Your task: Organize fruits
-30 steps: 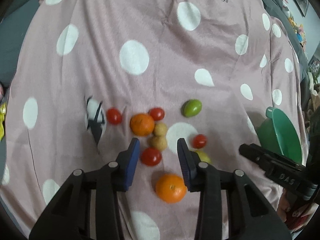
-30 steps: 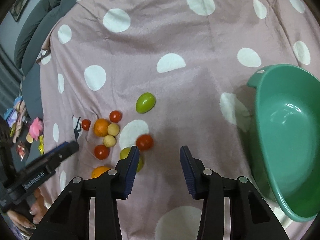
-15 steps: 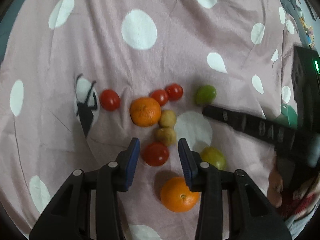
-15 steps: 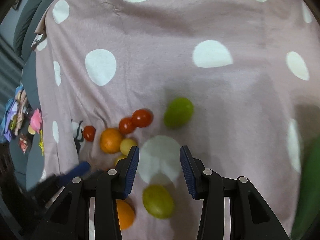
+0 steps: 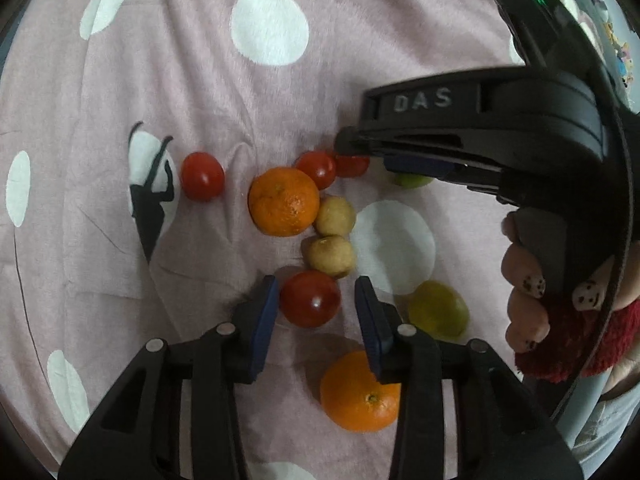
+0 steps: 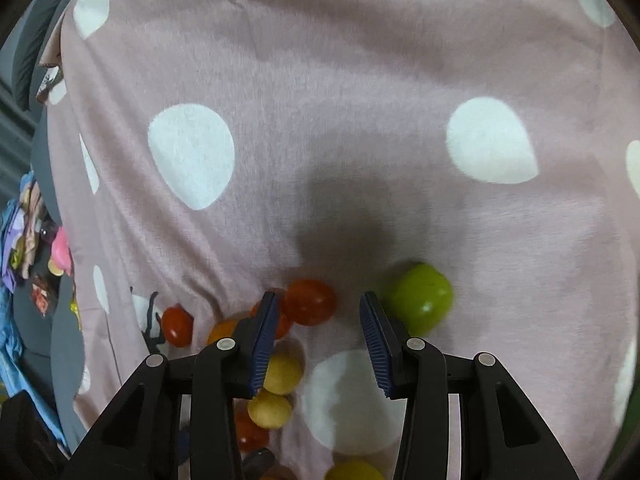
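Fruits lie on a pink polka-dot blanket [image 5: 160, 60]. My left gripper [image 5: 316, 304] is open, its jaws on either side of a red tomato [image 5: 310, 299]. Near it lie two small yellow fruits [image 5: 334, 216], an orange [image 5: 284, 202], a second orange [image 5: 360, 394], a yellow-green fruit [image 5: 438, 310] and more tomatoes [image 5: 202, 176]. My right gripper [image 6: 318, 322] is open, low over the blanket, with a red tomato [image 6: 310, 300] between its jaw tips and a green fruit [image 6: 420, 300] just outside its right jaw. It also shows in the left wrist view [image 5: 420, 160], over the far tomatoes.
The person's hand [image 5: 524, 280] with a red sleeve holds the right gripper at the right edge. Grey bedding and colourful clutter [image 6: 28, 248] lie beyond the blanket's left edge. The blanket [image 6: 320, 100] stretches on past the fruits.
Both grippers have moved down and closer to the fruits. The right gripper swung left from the green bowl to the far tomatoes. The left gripper now straddles a red tomato.
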A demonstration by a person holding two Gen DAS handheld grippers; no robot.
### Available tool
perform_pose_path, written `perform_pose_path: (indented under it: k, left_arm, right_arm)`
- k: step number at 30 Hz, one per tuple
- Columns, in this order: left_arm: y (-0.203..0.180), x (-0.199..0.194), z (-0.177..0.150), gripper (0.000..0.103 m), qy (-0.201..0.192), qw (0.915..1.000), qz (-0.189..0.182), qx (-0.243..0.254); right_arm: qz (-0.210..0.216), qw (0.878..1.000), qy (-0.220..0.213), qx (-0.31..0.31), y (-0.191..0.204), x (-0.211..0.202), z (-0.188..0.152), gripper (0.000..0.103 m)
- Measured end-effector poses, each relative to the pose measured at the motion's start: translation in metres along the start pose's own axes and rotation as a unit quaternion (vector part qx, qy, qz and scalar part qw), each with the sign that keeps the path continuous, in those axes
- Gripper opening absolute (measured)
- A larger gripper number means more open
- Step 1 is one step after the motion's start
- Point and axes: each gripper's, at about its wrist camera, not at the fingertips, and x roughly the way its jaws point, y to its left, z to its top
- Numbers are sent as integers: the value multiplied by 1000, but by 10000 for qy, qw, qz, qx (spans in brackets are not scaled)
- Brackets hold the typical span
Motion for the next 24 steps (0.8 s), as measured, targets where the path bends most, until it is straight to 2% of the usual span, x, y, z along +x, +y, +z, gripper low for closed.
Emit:
perform_pose_path:
  k: [2,5,7,8,12,17,24]
  left_arm:
    - [-6,9,3,31,13,10000,90,-25]
    - [-2,15,6,31,21,9999,52,-99]
    - [-2,16,7,30,-3,9999,67,-88]
    - [-4,16,7,30,-19,9999,95,-60]
    - [-8,16,8,30,-12,10000,7,-63]
    - [-2,-1,4,30,-188,9997,-134,-96]
    - [6,-25,-1,30,-391,9990,-194,-127]
  right_arm:
    - [39,10000,27,-27,4,5,2,45]
    - [-28,9998,46,-165,12,12,4,45]
    - [-19,9998,40,-168,13,13,5,40]
    - [-92,9998,16,-195,13,12,5,31]
    - [-65,9998,53,-184,5,4,-1,31]
    - [-116,9995,-231,-171,0,-29,-18,31]
    - [-101,9968,-794,-54,-9,-90,-65,31]
